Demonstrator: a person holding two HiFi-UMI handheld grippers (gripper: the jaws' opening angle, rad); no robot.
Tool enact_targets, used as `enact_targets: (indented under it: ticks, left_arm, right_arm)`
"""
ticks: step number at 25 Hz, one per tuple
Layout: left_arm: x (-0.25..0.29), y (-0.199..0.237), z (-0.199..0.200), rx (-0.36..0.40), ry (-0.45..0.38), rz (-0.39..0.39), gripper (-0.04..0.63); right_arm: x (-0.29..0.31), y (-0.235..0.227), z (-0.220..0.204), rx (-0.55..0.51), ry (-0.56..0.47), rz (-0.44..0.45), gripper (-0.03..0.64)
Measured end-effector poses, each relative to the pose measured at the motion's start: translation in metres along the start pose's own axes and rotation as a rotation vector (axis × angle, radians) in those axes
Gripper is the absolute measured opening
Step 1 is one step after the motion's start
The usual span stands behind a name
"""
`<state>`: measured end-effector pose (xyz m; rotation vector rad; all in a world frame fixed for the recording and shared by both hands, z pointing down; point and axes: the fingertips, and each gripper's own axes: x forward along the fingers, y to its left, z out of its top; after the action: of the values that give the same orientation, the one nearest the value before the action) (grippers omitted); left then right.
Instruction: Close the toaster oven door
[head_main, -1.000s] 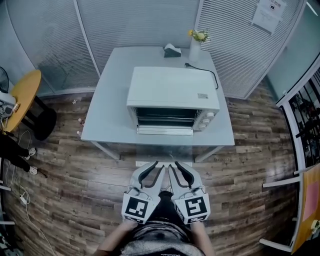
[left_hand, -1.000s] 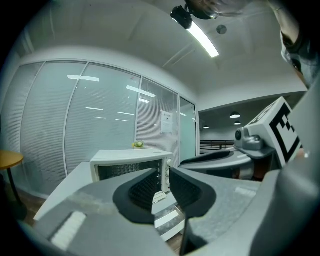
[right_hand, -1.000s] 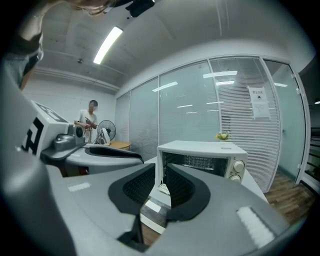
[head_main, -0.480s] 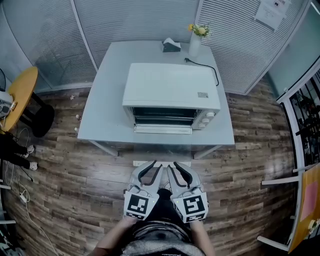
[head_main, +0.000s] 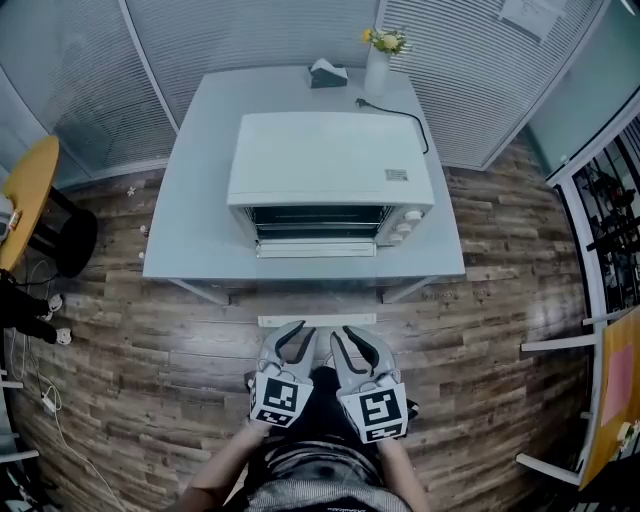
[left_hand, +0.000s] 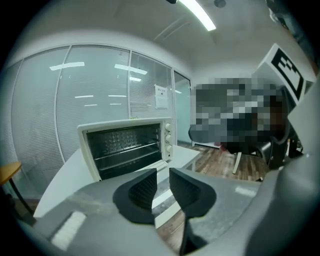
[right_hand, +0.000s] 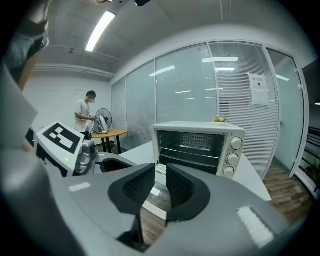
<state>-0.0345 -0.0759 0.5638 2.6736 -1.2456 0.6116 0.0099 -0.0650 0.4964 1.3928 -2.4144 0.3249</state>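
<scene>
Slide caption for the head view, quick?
Open-doored toaster oven on grey table; left gripper and right gripper open, empty, short of it.

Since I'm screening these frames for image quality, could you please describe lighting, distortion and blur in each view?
Head view: evenly lit, sharp, room edges bowed around the toaster oven. Left gripper view: strong fisheye with dark corners, bright ceiling light, a mosaic patch at right. Right gripper view: same fisheye, light reflections on the glass wall.

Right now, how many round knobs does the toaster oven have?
3. They sit in a column on the right side of the toaster oven's front: the top knob, the middle knob and the bottom knob. None looks hidden.
</scene>
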Motion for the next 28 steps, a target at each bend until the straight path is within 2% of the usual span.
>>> enact_targets:
  ticks: [4,16,28]
  left_arm:
    - [0.013,-0.004,-0.032,0.025,0.079,-0.018,0.069]
    - [0.054,-0.008,-0.112,0.197,0.276,-0.045,0.101]
    - [0.091,-0.008,-0.177,0.463,0.438,-0.081,0.118]
  right_arm:
    - [-0.003,-0.003,-0.011,0.013,0.027,-0.013,0.071]
    - [-0.013,-0.013,-0.028,0.033,0.065,-0.049,0.071]
    - [-0.016,-0.033,-0.043,0.048,0.116,-0.092,0.071]
